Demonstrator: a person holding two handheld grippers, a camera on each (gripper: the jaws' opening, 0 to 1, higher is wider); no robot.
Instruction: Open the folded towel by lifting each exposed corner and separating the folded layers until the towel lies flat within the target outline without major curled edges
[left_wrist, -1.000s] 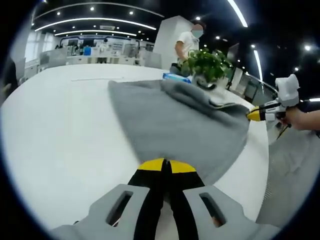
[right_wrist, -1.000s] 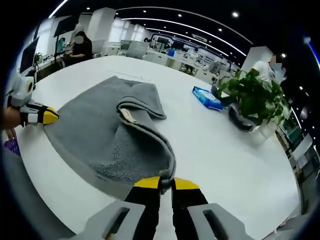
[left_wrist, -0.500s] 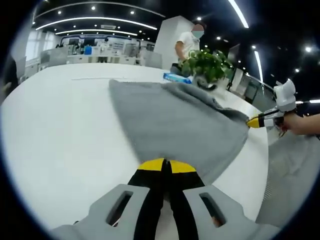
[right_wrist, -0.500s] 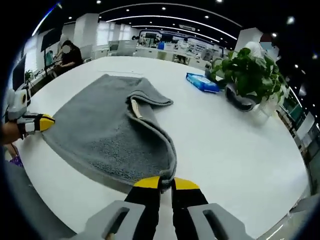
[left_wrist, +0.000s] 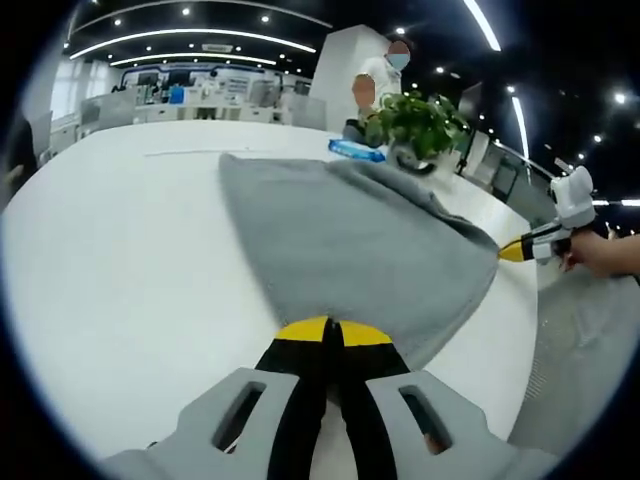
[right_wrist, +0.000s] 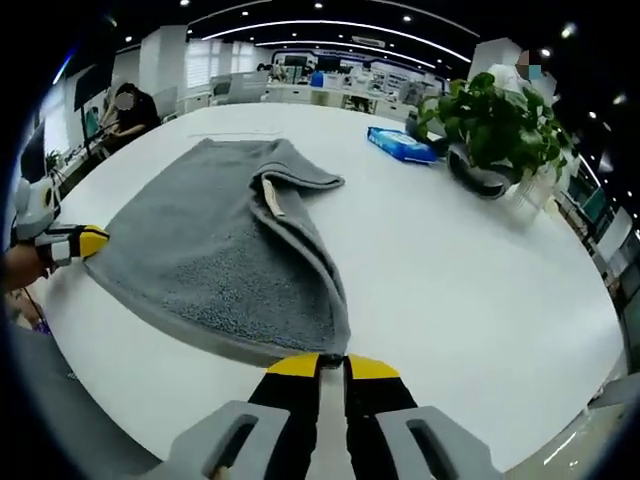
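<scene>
Right gripper view, claw (right_wrist: 332, 366) pinching towel (right_wrist: 210, 250)

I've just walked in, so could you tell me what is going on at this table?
A person is spreading a grey towel on a white table with two handheld grippers. The left gripper and right gripper are each shut on a near corner. The far part is folded over, label showing, so it isn't flat yet.

Big open-plan office, dark ceiling with curved light strips (left_wrist: 190, 42) and little spotlights. Huge white desk (right_wrist: 470, 260), rounded edge. Potted plant (right_wrist: 490, 125) and a blue packet (right_wrist: 400, 145) sitting on it. White pillar (left_wrist: 335, 65) behind, rows of workstations (left_wrist: 190, 100) way back, brightly lit.
</scene>
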